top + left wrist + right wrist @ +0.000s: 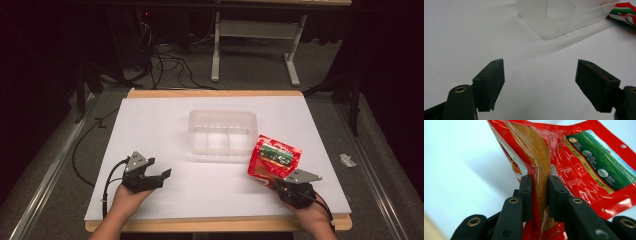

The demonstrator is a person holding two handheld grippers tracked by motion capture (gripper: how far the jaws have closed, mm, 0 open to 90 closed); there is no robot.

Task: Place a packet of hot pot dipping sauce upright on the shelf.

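Observation:
A red food packet (272, 159) with a green printed panel stands tilted up off the white sheet at the right, just right of the clear plastic container (222, 131). My right gripper (285, 186) is shut on the packet's near edge; in the right gripper view the two pads pinch the packet (564, 162) at a fold showing brown contents, with the gripper (539, 195) low in the frame. My left gripper (159, 176) rests at the left front with its jaws wide apart and nothing between them. In the left gripper view this gripper (540, 80) faces the container (564, 17).
The white sheet (150, 125) covers a wooden table whose edge (215, 224) runs along the front. A scrap of white paper (347, 160) lies on the floor to the right. Cables and a table frame stand beyond the far edge.

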